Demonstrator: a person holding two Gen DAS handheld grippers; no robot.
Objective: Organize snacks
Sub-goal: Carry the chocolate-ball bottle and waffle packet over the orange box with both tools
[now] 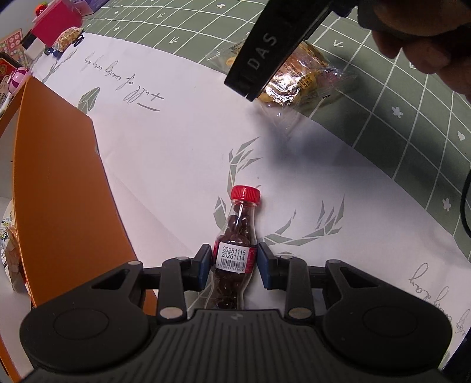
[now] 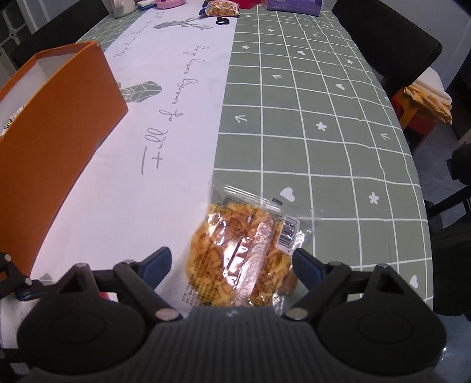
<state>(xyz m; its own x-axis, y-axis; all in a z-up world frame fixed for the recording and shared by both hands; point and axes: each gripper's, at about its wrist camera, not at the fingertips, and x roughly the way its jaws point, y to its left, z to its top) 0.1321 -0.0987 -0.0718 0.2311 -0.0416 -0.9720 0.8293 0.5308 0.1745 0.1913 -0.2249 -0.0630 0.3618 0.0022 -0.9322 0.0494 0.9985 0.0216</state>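
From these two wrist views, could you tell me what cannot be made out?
- Orange box contents: its own wall hides them in both views; only scraps of packaging show.
- Small bottle base: covered by the left claw body.
- Pastry packet print: blurred by glare in the right view.
- Far snack bag: too small to read.

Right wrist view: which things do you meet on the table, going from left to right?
Open orange cardboard box → white tablecloth strip with grey handwriting → clear-wrapped golden pastry packet → green grid-patterned tablecloth.

Glossy clear plastic pkt (image 2: pixel 244 253), bottle (image 1: pixel 234 250)
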